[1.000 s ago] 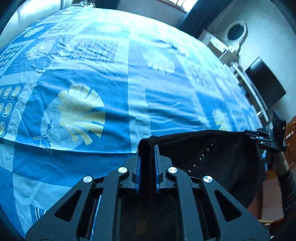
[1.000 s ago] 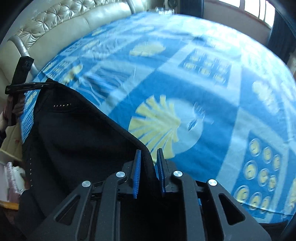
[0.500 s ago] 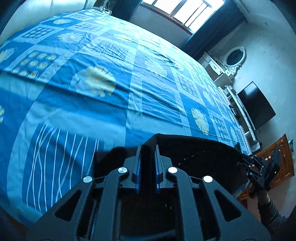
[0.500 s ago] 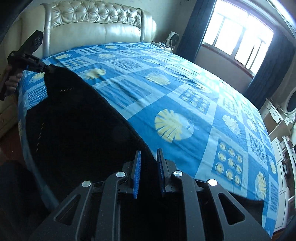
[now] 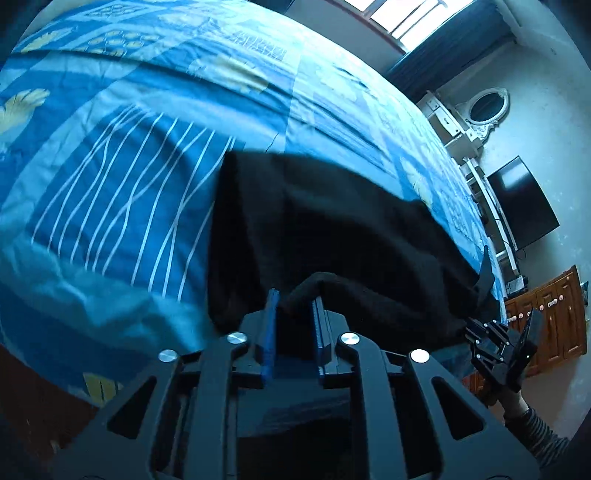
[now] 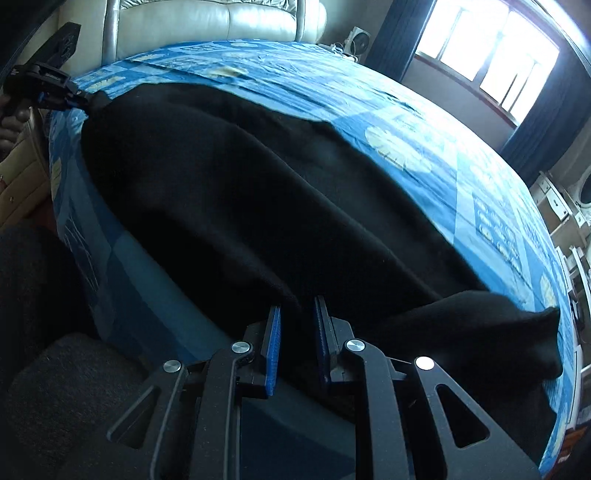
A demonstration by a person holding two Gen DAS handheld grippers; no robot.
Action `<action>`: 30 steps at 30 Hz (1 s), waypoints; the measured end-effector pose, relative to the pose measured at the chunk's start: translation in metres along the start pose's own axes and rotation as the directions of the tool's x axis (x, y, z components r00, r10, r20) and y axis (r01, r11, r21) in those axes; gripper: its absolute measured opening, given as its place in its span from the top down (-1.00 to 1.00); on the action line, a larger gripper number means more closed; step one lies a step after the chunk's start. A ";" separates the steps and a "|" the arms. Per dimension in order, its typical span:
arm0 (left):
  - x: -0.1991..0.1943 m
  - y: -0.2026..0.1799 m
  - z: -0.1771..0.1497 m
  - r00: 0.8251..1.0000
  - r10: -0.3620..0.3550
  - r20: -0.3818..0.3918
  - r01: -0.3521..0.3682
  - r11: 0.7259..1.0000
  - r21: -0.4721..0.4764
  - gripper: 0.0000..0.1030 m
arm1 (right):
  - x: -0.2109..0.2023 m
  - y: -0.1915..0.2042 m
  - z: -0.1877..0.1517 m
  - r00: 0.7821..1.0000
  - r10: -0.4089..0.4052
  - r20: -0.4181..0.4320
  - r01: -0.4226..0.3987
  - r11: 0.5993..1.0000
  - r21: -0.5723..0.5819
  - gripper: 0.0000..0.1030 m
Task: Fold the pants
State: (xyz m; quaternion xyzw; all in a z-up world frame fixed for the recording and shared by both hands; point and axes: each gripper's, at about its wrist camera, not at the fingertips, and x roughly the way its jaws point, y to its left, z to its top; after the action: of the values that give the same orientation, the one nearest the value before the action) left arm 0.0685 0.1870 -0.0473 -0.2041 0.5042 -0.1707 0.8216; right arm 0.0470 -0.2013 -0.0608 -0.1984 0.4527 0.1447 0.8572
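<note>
**Pants down on the bed, both claws easing off**

My left claw (image 5: 293, 314) has a bunched corner of the black pants (image 5: 332, 229) between its blue pads; its jaws have just been opening, and the fold looks loose in the gap, so I read it as released. My right claw (image 6: 297, 325) has also just been opening a little; dark cloth runs between its pads, but I can't tell whether they press on it.

From the left claw outward, the pants lie spread across the near edge of the bed (image 5: 110, 166), reaching to the right claw at the far corner.

My worry: if I pull away while cloth is snagged on a pad, the corner drags along and the layers skew. A lump rises just beyond my left claw, and one end flops toward the bed's edge beside my right claw, so it could slide off.

The bed wears a blue patterned sheet, somewhat wrinkled. Beyond it I see a cream tufted headboard (image 6: 207, 18), bright windows (image 6: 491, 55), dark curtains and a wall television (image 5: 521, 206)
</note>
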 end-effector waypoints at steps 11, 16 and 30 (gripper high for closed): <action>-0.017 0.019 -0.034 0.990 -0.118 0.081 0.135 0.958 -0.254 -0.02 | -0.020 -0.062 -0.022 0.921 0.379 0.096 -0.365 0.746 0.557 -0.13; -0.010 0.018 -0.034 0.989 -0.115 0.088 0.136 0.944 -0.299 -0.05 | -0.005 -0.083 -0.041 0.860 0.475 0.189 -0.448 0.522 0.726 -0.14; 0.012 0.007 -0.038 0.993 -0.104 0.053 0.117 0.902 -0.416 -0.10 | 0.009 -0.082 -0.048 0.818 0.504 0.275 -0.474 0.323 0.819 -0.25</action>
State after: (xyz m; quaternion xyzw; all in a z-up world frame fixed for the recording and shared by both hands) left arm 0.0402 0.1816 -0.0752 -0.4059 0.5043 -0.1022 0.7553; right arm 0.0527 -0.2955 -0.0758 0.3997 0.5129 0.1470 0.7453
